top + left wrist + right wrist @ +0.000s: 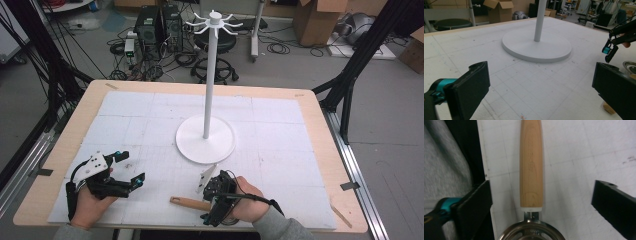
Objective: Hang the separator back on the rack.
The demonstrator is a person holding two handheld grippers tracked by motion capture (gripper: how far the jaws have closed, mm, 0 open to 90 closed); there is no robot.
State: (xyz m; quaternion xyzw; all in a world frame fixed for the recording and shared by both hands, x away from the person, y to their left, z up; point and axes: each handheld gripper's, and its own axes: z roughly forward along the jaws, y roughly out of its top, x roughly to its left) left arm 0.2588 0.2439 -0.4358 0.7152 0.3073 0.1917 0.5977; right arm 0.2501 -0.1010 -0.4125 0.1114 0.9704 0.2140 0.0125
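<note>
A utensil with a light wooden handle [531, 170] and a round metal head [531, 234] lies flat on the white mat near the table's front edge. Its handle [186, 202] points left. My right gripper [204, 205] hovers over it, open. In the right gripper view the handle runs up the gap between the two jaws [541, 205] and touches neither. My left gripper [131, 167] is open at the front left with nothing between its jaws [541, 85]. It faces the white stand's base [536, 45].
A tall white stand with hooked arms at its top [214, 22] rises from a round base [192, 142] at the table's middle. A white gridded mat [280, 125] covers the wooden table. Cardboard boxes, cables and computer towers [157, 27] sit on the floor beyond.
</note>
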